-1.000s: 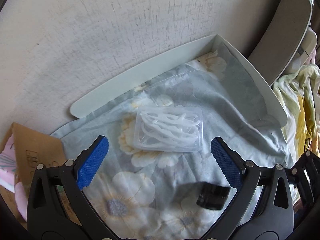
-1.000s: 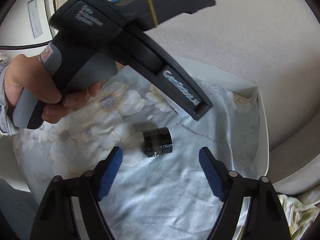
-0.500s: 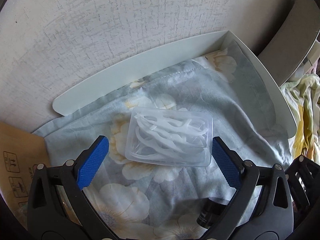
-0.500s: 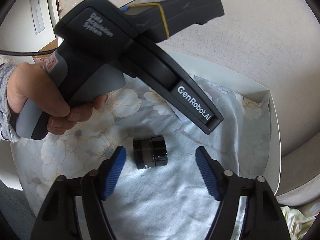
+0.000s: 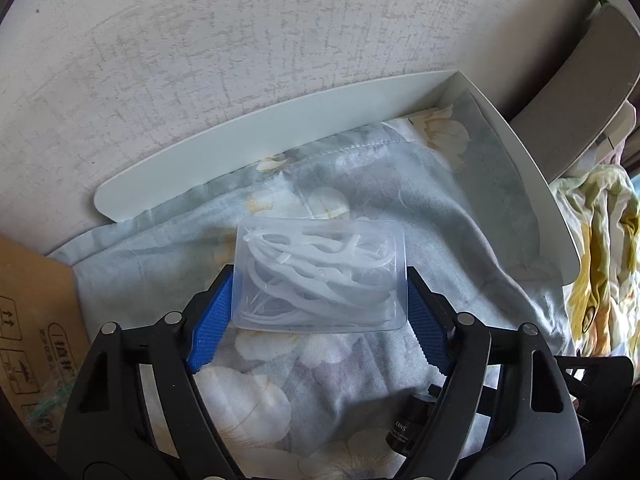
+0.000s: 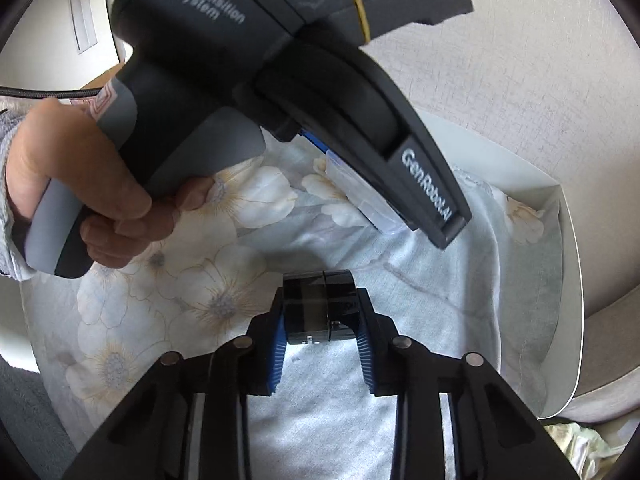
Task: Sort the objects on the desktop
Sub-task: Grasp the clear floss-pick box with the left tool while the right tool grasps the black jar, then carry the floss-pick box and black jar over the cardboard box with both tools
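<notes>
A clear plastic box of white floss picks (image 5: 320, 276) lies on a pale floral cloth (image 5: 440, 208) inside a white tray (image 5: 280, 152). My left gripper (image 5: 319, 304) is closing, its blue pads (image 5: 212, 320) against the box's two short sides. A small black jar (image 6: 316, 292) lies on its side on the same cloth. My right gripper (image 6: 321, 312) is also closing, with the jar between its pads and both pads touching it. In the right wrist view the left gripper's body (image 6: 280, 80), held by a hand (image 6: 80, 184), hangs above and hides most of the box (image 6: 360, 196).
The tray's white walls (image 6: 568, 280) rise along the far and right sides, against a textured wall (image 5: 240, 40). A cardboard box (image 5: 32, 320) stands at the left. Yellow floral fabric (image 5: 600, 240) and a beige padded edge (image 5: 580, 100) lie to the right.
Both grippers have closed in from wide open. The left pads now meet the floss box's sides and the right pads meet the black jar. Both objects appear nearer in their views.
</notes>
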